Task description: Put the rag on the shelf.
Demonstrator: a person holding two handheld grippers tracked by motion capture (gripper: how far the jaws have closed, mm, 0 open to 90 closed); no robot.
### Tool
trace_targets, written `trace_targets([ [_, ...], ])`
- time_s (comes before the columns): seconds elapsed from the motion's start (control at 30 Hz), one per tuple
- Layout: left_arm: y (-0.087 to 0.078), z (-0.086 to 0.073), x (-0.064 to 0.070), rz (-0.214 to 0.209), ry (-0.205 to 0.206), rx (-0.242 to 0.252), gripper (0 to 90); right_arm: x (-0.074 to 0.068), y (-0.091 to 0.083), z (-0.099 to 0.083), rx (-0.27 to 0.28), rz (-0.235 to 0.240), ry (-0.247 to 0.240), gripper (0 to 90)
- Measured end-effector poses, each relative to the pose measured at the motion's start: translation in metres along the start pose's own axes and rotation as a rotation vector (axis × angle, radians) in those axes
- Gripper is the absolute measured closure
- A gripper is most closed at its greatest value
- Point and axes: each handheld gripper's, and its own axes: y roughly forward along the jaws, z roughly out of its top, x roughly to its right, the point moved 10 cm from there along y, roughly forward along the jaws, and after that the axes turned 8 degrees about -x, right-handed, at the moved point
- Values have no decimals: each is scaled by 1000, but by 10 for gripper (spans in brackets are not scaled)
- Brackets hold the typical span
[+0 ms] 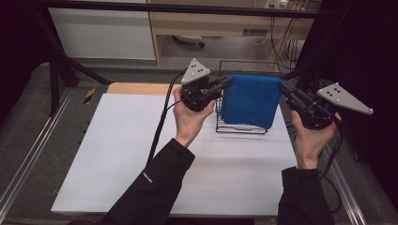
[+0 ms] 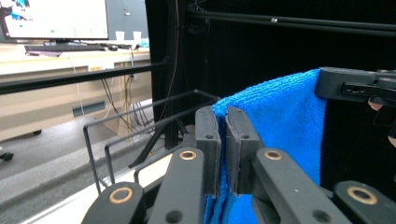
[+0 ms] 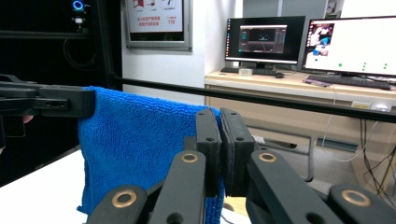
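While the left gripper [image 1: 225,84] clamps its jaws on the left top corner of the blue towel [image 1: 248,101], the cloth hangs stretched above the black wire rack [image 1: 241,127] standing on the white surface [image 1: 117,154]. At the right, the right gripper [image 1: 285,89] has its jaws pinched on the towel's other top corner.

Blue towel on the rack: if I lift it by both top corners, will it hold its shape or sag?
The blue towel probably sags: it already hangs limp between the left gripper and right gripper. Its looped surface looks grippy, so slipping seems unlikely. The thin wire rack looks light and might shift if the cloth snags.
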Motion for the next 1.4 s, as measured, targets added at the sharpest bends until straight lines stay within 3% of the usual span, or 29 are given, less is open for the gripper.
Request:
trace_targets([
  [0.67,9,55,-1,26,31,73,845,20,2,49,66,-47,-18,876],
  [1.2,25,79,-16,48,27,94,845,34,14,75,88,-63,-27,876],
  [1.4,30,87,-23,44,6,99,845,37,21,83,87,-69,-35,876],
])
